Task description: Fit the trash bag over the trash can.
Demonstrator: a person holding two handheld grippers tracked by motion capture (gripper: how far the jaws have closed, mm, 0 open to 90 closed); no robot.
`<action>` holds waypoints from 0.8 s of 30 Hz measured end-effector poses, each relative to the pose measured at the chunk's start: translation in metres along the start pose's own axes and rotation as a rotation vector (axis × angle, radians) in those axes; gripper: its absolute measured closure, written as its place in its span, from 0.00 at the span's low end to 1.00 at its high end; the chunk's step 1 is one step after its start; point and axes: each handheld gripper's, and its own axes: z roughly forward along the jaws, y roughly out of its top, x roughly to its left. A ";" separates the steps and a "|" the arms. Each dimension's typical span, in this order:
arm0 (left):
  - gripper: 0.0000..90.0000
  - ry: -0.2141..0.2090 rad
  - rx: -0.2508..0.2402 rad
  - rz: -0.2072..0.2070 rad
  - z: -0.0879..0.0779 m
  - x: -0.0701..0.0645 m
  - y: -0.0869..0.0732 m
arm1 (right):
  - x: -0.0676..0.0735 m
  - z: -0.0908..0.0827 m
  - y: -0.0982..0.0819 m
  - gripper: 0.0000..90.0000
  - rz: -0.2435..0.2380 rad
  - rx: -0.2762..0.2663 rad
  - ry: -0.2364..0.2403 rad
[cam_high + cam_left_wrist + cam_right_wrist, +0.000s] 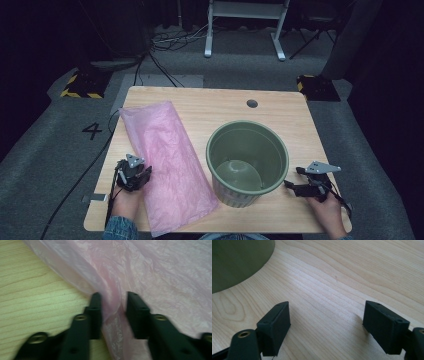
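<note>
A pink plastic bag (165,160) lies flat along the left half of the wooden table (200,100), its near end hanging over the front edge. My left gripper (142,176) rests on the bag's left edge. In the left gripper view its jaws (113,296) stand a small gap apart, with a raised fold of the pink bag (155,270) gathered between them. An empty green plastic pot (235,192) stands upright right of the bag. My right gripper (294,176) lies low on the table beside the pot, open (327,312) with bare wood between its jaws; the pot's wall (234,260) is at upper left.
A round cable hole (252,103) sits near the table's far edge. Beyond the table are grey carpet, floor cables (165,70), a white frame (245,30) and yellow-black striped blocks (80,87). A black cable (80,175) trails off the table's left side.
</note>
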 end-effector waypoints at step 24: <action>0.99 -0.292 -0.388 -0.171 -0.047 0.015 0.009 | 0.000 0.000 0.000 0.25 0.000 -0.001 0.005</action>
